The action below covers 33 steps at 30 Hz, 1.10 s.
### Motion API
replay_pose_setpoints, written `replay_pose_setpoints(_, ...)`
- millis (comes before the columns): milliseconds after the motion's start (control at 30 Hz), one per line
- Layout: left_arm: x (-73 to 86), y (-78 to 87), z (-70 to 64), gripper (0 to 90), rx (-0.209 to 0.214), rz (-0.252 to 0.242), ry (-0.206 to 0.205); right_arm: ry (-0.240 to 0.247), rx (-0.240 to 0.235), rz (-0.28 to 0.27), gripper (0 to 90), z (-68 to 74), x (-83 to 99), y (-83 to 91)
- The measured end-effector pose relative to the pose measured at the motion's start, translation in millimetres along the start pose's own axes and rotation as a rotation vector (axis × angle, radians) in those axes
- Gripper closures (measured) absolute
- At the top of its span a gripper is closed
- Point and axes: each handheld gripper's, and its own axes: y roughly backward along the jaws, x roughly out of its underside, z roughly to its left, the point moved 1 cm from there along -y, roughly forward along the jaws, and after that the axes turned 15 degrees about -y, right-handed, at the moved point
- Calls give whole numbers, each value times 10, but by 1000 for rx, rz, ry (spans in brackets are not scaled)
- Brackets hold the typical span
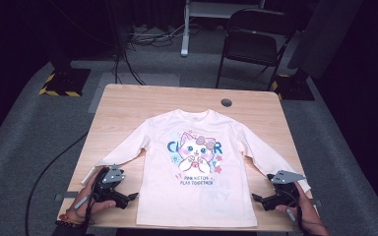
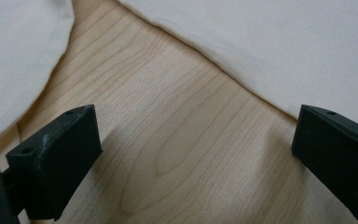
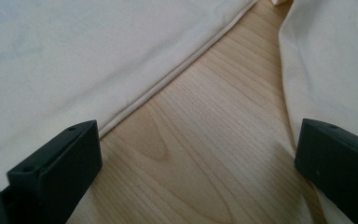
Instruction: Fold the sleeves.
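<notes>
Left gripper (image 1: 132,196): held low at the near left of the table, just beside the shirt's left side edge; its jaws stand wide apart with nothing between them but bare wood (the left gripper view shows this plainly).
Right gripper (image 1: 256,197): held at the near right of the table, its tips pointing in at the shirt's right side edge; its jaws are also spread wide and grip nothing.
Hands: the left hand (image 1: 96,204) and the right hand (image 1: 291,204) come in from the bottom edge of the high view, each wrapped around its tool.
Shirt (image 1: 197,167): a pale cream long-sleeved top, lying flat and face up in the middle of the table, neck toward the far side, hem near the front edge, both sleeves angled out and down.
Print: a cartoon kitten (image 1: 195,150) with blue letters behind it and a short line of small text below.
Left gripper view: the body of the shirt (image 2: 279,42) runs across the upper right, a sleeve (image 2: 14,60) at the upper left, wood between.
Right gripper view: the hemmed side edge (image 3: 177,70) crosses on a slant; a sleeve (image 3: 326,60) lies at the right.
Table (image 1: 128,105): light wood, with a round cable hole (image 1: 226,103) near the far edge.
Chair (image 1: 253,42): dark, standing on the floor beyond the table.
</notes>
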Motion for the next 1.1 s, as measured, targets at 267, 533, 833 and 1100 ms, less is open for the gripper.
replay_pose_setpoints(267,0,-2,5,5,7,2,-3,1,-2,1,2,-5,3,5)
replay_pose_setpoints(533,0,-2,3,2,2,3,-1,-7,6,-1,1,-7,4,6)
replay_pose_setpoints(833,0,-2,6,2,0,4,1,-8,9,3,5,-16,4,16)
replay_pose_setpoints(1100,0,-2,6,2,0,4,1,1,34,7,30,-15,-9,69)
